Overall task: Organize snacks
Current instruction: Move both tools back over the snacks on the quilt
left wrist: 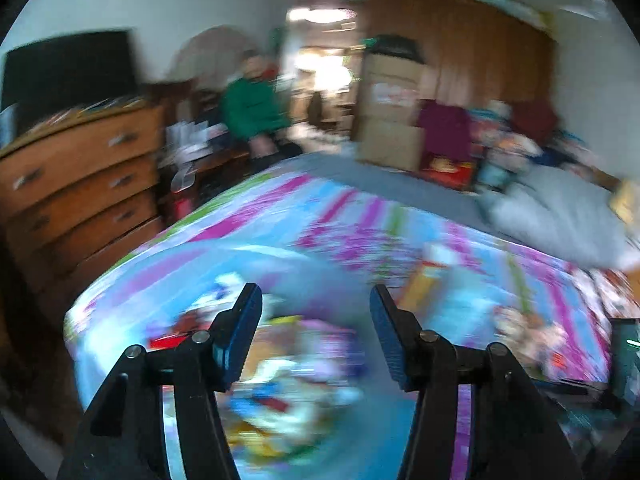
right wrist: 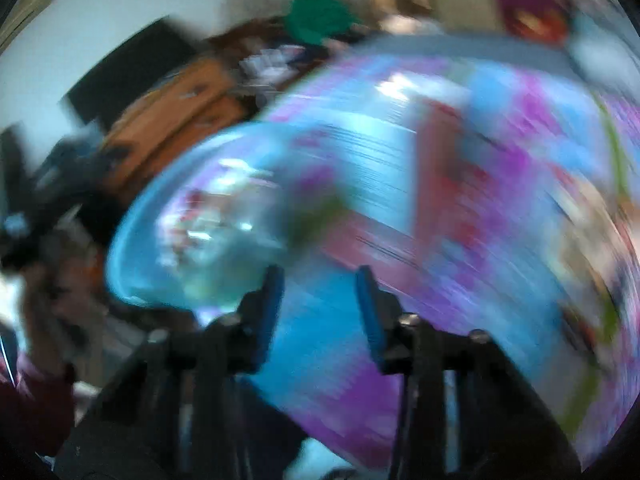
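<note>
Currently both views are motion-blurred, so detail is limited. The left gripper [left wrist: 316, 328] stands with its jaws apart and empty above a blue bowl [left wrist: 208, 256] of mixed snacks [left wrist: 280, 392] on the patterned bed cover [left wrist: 360, 220]. The right gripper [right wrist: 320, 300] shows a gap between its pads and holds nothing visible. Judged step: transit between picks. The next move calls for locating a loose snack on the cover and aligning the jaws around it.
</note>
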Available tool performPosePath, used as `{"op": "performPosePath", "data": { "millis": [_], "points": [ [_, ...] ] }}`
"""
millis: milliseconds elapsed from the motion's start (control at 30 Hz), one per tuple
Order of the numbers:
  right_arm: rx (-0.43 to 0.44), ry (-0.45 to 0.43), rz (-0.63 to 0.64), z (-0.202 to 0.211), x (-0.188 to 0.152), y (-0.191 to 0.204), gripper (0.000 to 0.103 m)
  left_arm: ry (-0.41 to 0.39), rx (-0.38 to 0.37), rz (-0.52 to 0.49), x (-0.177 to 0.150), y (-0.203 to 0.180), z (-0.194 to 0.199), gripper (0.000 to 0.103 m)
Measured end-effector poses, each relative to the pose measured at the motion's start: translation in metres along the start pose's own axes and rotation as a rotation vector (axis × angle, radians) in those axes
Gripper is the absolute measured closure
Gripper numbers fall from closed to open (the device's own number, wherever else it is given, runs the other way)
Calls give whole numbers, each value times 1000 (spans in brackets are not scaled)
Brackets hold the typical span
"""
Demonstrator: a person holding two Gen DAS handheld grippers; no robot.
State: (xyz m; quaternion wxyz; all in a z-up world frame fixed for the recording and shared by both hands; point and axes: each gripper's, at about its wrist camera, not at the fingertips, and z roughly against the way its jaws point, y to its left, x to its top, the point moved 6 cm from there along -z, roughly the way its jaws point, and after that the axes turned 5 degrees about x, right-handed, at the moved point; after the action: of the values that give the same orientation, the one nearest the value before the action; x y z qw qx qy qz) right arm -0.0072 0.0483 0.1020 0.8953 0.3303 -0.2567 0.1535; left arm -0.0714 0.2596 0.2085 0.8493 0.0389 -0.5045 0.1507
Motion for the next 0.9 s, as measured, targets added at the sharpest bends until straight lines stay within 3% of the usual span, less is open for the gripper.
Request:
{"op": "performPosePath", "data": {
  "millis": [100, 200, 300, 367, 433, 533, 600, 700, 800, 900],
  "points": [
    [-147, -87, -229, 50, 4, -128, 70, -17, -131, -72, -1, -60, 11, 46],
    [-246, -156, -457, 90, 13, -249, 69, 25, -242, -133, -17, -118, 7, 46],
    [-340, -143, -568, 102, 27, -344, 69, 75, -300, -199, -39, -166, -9, 46],
    [-376, -152, -621, 100, 39, -387, 69, 106, -317, -229, -51, -189, -22, 46],
    [-335, -204, -675, 94, 58, -424, 69, 132, -330, -242, -62, -203, -33, 46],
    [-300, -228, -699, 70, 77, -447, 69, 184, -327, -246, -74, -225, -57, 46],
    [-259, -243, -679, 49, 83, -441, 69, 206, -326, -254, -80, -234, -67, 46],
    [-144, -192, -583, 17, 84, -394, 69, 215, -328, -276, -89, -243, -69, 46],
    [-92, -80, -471, -7, 66, -337, 59, 241, -328, -286, -99, -247, -74, 46],
    [-73, 7, -352, -14, 42, -286, 57, 273, -335, -282, -112, -246, -75, 46]
  ]
}}
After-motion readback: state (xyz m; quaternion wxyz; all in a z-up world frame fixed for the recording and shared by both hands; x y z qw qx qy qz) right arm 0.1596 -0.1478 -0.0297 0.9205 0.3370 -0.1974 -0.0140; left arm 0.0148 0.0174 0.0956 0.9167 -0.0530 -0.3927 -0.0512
